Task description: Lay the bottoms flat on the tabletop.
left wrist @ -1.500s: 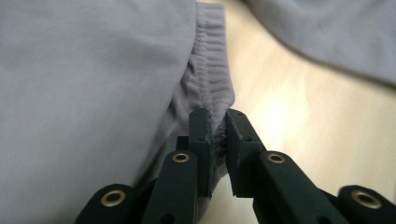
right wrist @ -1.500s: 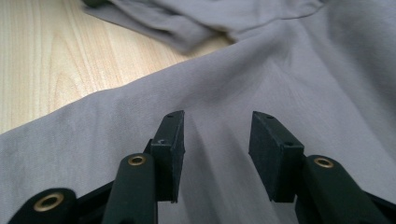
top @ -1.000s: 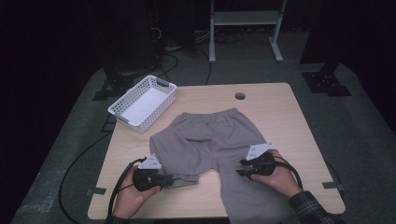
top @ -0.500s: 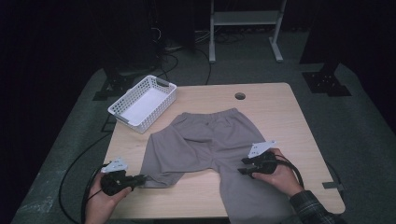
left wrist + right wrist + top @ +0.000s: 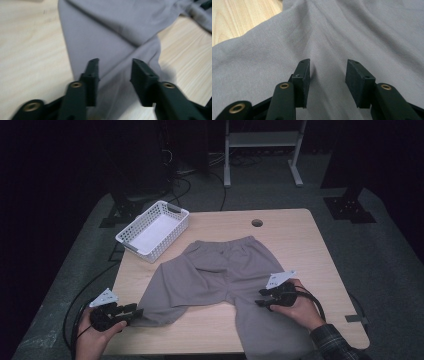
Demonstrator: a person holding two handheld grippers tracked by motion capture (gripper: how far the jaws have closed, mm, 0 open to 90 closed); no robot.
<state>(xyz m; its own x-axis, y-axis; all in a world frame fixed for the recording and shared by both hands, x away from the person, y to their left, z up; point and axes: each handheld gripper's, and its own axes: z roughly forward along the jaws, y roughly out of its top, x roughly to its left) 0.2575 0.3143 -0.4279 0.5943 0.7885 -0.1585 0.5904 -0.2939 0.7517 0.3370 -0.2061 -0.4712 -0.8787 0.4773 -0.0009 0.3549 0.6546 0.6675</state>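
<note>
1. My left gripper (image 5: 134, 312) sits at the near left corner of the light wooden table (image 5: 310, 250). Its jaws have just been opening and now stand apart; in the left gripper view the cloth lies between and under them, and the pads (image 5: 92, 75) don't pinch it.
2. My right gripper (image 5: 261, 298) rests on the right leg of the grey soft-fabric shorts (image 5: 220, 275). Its jaws stand apart over flat cloth, with a slight ridge of fabric running between the pads (image 5: 358, 80); I see no squeeze on it, so I count it as not holding.
3. The shorts lie near the middle of the table, waistband toward the far side. The left leg stretches diagonally out to the near left corner, still twisted or folded over itself near the hem; the right leg runs over the near edge.
4. Progress, as I judge it: the left leg looks drawn out and released, but the fold there needs smoothing, and the right leg still wants laying flat.
5. The white plastic lattice basket (image 5: 131, 236) stands at the far left edge, apart from the shorts, with nothing inside.
6. Both hands lie low, forearms entering from the near side, grippers pointing roughly toward each other.
</note>
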